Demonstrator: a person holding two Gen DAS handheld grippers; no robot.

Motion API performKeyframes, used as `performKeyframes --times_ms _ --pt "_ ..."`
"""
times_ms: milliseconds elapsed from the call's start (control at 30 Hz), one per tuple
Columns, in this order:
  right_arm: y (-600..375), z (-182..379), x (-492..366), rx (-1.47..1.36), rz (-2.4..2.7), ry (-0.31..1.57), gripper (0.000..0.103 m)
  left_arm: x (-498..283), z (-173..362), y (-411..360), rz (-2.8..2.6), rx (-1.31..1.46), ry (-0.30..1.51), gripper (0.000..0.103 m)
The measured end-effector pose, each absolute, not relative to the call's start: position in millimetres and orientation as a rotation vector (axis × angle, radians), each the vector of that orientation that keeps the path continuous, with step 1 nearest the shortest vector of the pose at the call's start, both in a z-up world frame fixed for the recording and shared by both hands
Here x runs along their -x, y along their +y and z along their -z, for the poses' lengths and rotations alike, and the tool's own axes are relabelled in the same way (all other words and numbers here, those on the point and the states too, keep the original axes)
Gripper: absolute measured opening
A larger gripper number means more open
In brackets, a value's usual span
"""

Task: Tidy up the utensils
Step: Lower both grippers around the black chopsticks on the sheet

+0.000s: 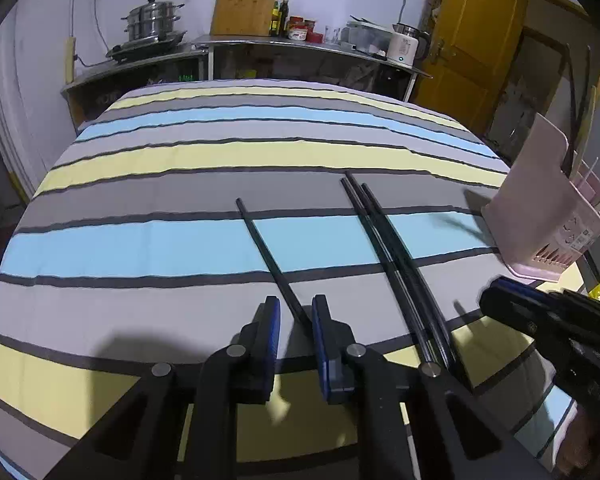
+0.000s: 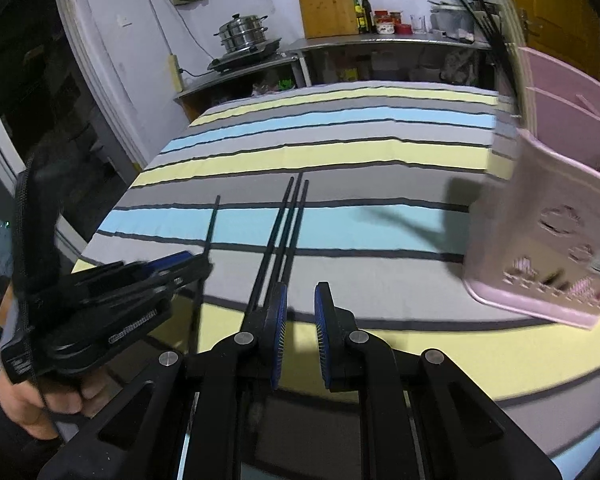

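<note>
Striped cloth (image 1: 220, 184) in grey, yellow and pale blue covers the table, and four thin black chopsticks lie on it: one single chopstick (image 1: 266, 252) and a bundle of three (image 1: 384, 240). The left gripper (image 1: 296, 320) has its blue ribbed pads slightly parted, the single stick's near end between them, apparently ungripped. The right gripper (image 2: 300, 300), narrowly open and empty, sits just right of the bundle, near the pink slotted plastic holder (image 2: 548, 216).

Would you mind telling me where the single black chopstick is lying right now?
The single chopstick lies on the striped cloth, left of the chopstick bundle in both wrist views, its near end between the left gripper fingers.
</note>
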State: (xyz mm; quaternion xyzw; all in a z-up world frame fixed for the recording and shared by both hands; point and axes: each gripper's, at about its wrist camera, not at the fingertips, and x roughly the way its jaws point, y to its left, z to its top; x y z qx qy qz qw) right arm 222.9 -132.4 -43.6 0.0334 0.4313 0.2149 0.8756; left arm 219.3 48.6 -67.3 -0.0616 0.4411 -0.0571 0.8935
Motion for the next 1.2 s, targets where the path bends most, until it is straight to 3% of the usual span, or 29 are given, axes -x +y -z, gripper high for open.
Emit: performKeyframes --times_ms 567,700,1033,1200 --pt "-105.6 69.3 -273.9 -0.016 -0.43 0.952 0.014 -241.6 69.3 58.3 0.142 0.203 0.924 0.016" --pt "-107.2 69.8 -275.9 0.005 -0.416 0.947 0.009 -247.0 70.1 55.9 0.149 0.206 0.922 0.016" --pt "-97.5 68.0 -287.6 0.041 -0.378 0.958 0.008 -252.9 71.6 46.0 0.157 0.131 0.904 0.016" --pt "-96.4 66.7 -289.7 0.051 -0.383 0.97 0.008 -256.9 70.7 47.4 0.146 0.13 0.915 0.009"
